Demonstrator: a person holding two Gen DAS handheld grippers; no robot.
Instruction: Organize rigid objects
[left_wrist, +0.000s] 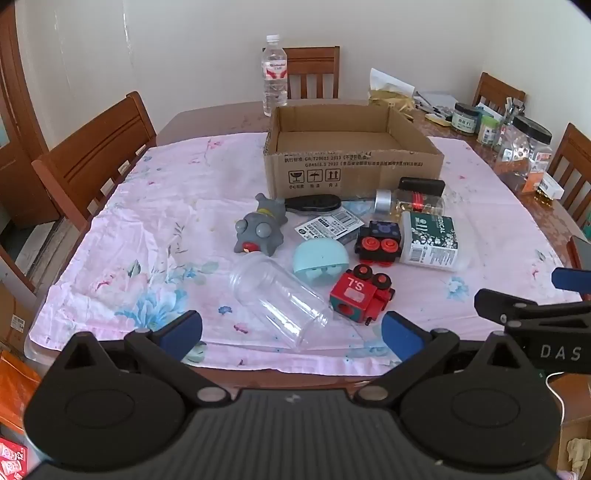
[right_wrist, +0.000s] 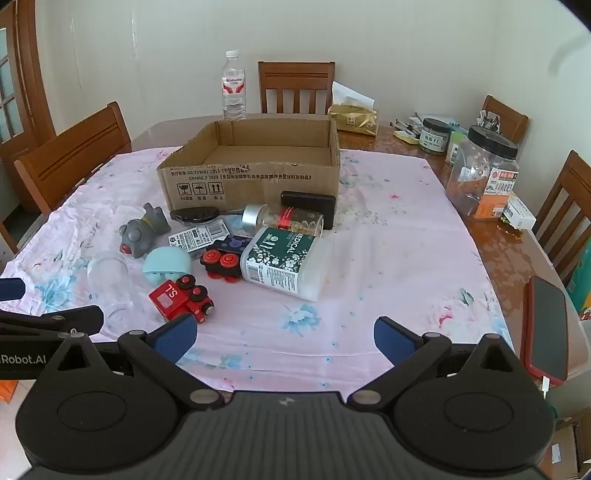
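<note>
Lying just ahead of the left gripper (left_wrist: 291, 334), whose jaws gape wide and empty, a clear plastic jar (left_wrist: 280, 299) rests on its side beside a red toy train (left_wrist: 360, 297); the right gripper (right_wrist: 284, 339) spreads equally wide, train to its left-front, open cardboard box (right_wrist: 251, 177) beyond.

Near edge: bare pink cloth (right_wrist: 332, 325) on the counter, open to pass.
Middle: toys and bottles crowd before the cardboard box (right_wrist: 255, 173).
Left approach: clear jar (left_wrist: 280, 299) lies across.
Right side: jars (right_wrist: 484, 173) and phone (right_wrist: 546, 325) line the counter edge.
</note>
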